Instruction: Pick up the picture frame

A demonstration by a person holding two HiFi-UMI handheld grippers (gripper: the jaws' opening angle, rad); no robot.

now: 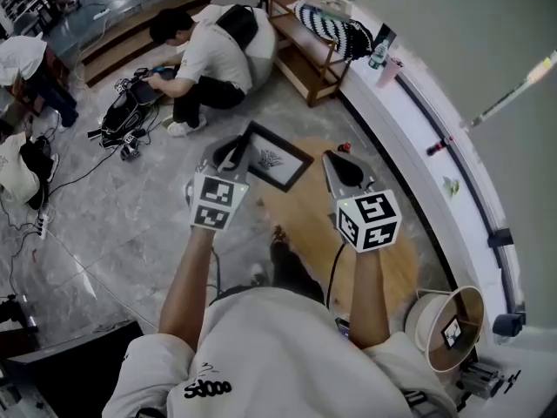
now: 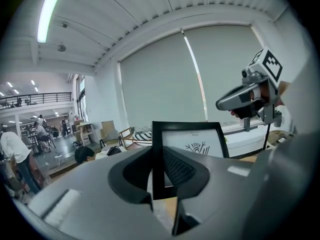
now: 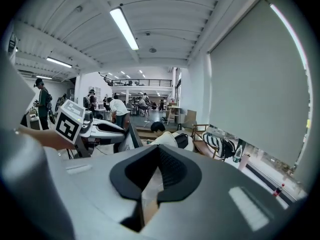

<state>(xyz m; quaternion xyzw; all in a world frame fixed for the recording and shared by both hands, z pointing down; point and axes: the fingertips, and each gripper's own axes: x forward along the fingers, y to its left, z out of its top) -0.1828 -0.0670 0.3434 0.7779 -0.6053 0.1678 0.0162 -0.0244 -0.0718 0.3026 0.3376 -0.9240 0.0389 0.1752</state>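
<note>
Underfoot, a round wooden surface (image 1: 400,259) lay right beneath my arms, with grey stone floor (image 1: 130,225) around it. Close in, my left gripper (image 2: 160,164) had its jaws clamped on the left rail of the picture frame (image 2: 192,140). It had a black border and a white sheet with a small plant drawing, and it stood upright before me, off the wood as far as I could judge. My right gripper (image 3: 157,174) sat just beside it, jaws together with nothing between them.

With a one-sided hold on a thin rail, I reckoned the frame light and stiff. Any glazing would be fragile and the smooth edge slippery, so it could swing about the pinch. A bite at mid-rail, or the right tongs on the opposite rail, looked safer.

Farther off, a person (image 1: 204,59) crouched on the floor by a wooden bench (image 1: 305,55).
</note>
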